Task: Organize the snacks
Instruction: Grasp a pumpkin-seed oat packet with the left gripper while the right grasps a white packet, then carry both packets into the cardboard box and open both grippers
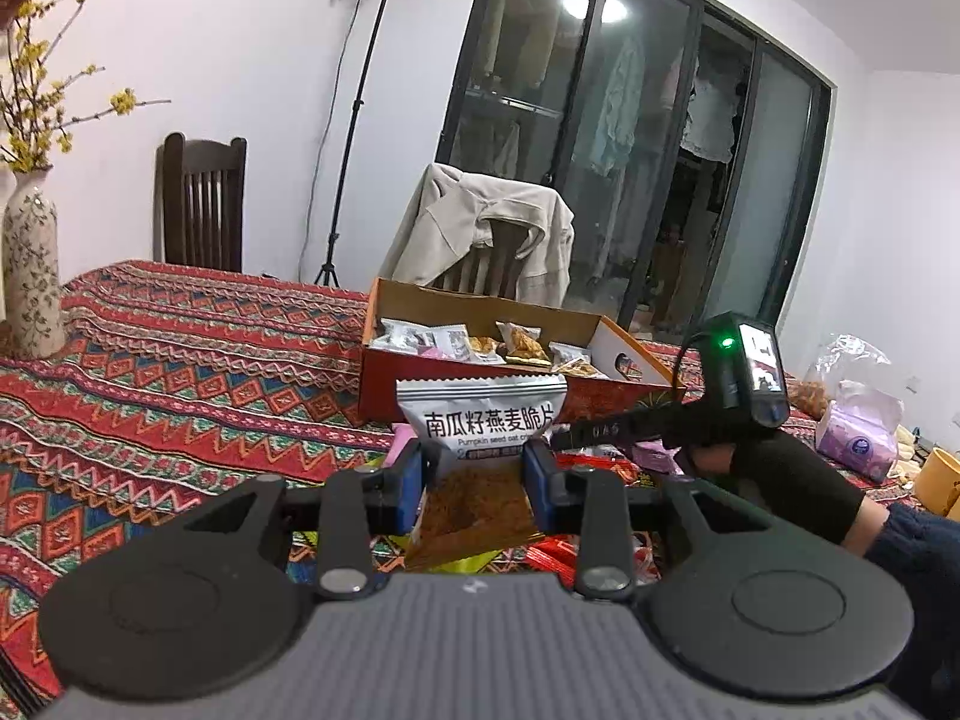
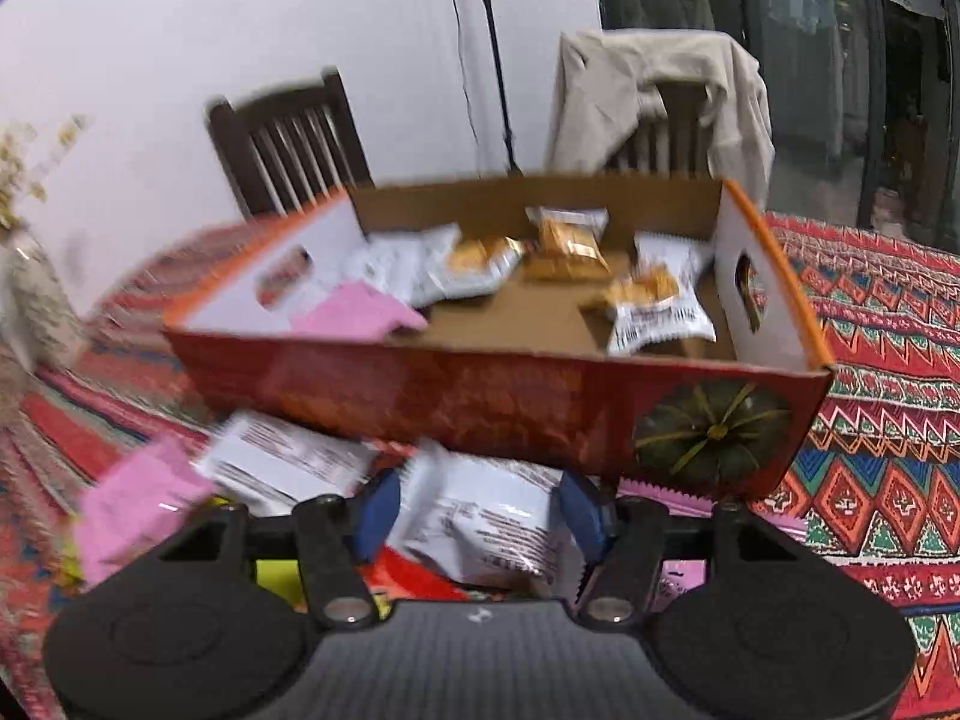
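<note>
A: What printing is legible in the left wrist view?

B: The silver snack packet (image 1: 483, 420) carries "南瓜籽燕麦脆片" in large dark characters, with "Pumpkin seed oat cri…" beneath, partly cut off.

A: And the right wrist view?

B: The white packets (image 2: 480, 525) show print lines, too blurred to read.

Black hand-held gripper (image 1: 477, 474), blue pads (image 1: 410, 483) (dark, seemingly knitted sleeve (image 1: 912, 546)).
</note>
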`<control>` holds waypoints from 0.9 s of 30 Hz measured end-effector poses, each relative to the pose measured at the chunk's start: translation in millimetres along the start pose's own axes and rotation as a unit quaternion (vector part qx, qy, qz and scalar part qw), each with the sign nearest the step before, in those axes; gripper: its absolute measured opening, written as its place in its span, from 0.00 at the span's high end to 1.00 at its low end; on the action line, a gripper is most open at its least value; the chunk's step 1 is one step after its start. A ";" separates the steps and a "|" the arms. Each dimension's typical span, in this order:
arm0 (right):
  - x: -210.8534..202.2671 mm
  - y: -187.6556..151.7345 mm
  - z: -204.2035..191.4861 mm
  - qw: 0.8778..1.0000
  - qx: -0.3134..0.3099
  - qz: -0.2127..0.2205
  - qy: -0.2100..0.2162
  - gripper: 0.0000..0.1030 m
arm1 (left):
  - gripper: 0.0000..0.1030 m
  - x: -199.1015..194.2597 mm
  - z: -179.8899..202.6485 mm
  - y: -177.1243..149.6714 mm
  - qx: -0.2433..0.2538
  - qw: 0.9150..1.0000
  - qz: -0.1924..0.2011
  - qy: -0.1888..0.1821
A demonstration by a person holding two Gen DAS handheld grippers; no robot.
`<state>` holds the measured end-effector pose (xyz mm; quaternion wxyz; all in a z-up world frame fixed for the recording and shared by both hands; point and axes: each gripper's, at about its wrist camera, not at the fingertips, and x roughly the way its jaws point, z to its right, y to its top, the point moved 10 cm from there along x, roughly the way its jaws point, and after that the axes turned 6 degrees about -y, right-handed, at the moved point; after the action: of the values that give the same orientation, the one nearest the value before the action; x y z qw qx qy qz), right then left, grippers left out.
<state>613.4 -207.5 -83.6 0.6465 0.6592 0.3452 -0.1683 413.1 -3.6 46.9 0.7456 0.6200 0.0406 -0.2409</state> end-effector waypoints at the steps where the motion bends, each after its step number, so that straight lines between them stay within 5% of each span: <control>1: 3.3 -1.3 -0.8 1.000 -0.010 -0.003 -0.011 0.33 | 0.66 -1.4 -0.5 0.0 0.001 1.000 0.000 0.002; 4: 8.0 -8.5 -0.4 1.000 -0.013 -0.015 -0.016 0.31 | 0.66 -3.5 -3.5 -2.5 -0.003 1.000 -0.004 0.006; 7: 4.8 -10.9 3.5 1.000 -0.010 -0.009 -0.023 0.45 | 0.66 -3.0 -3.8 -4.7 -0.006 1.000 -0.008 0.006; 12: -14.9 -10.6 12.5 0.999 0.004 0.024 -0.023 0.48 | 0.66 -7.6 4.6 -4.3 -0.001 1.000 -0.004 -0.002; 20: -130.1 -11.4 10.7 0.988 -0.028 0.145 -0.036 0.48 | 0.66 -22.9 26.3 -7.8 -0.002 1.000 -0.001 -0.017; 27: -214.7 -75.0 18.6 0.987 -0.010 0.161 -0.009 0.48 | 0.66 -20.5 62.2 -29.2 0.020 0.999 -0.028 -0.042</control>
<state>415.7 -282.1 2.7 0.6745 0.6984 0.2303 -0.0648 368.2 -59.4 42.0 0.7271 0.6227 0.0223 -0.2882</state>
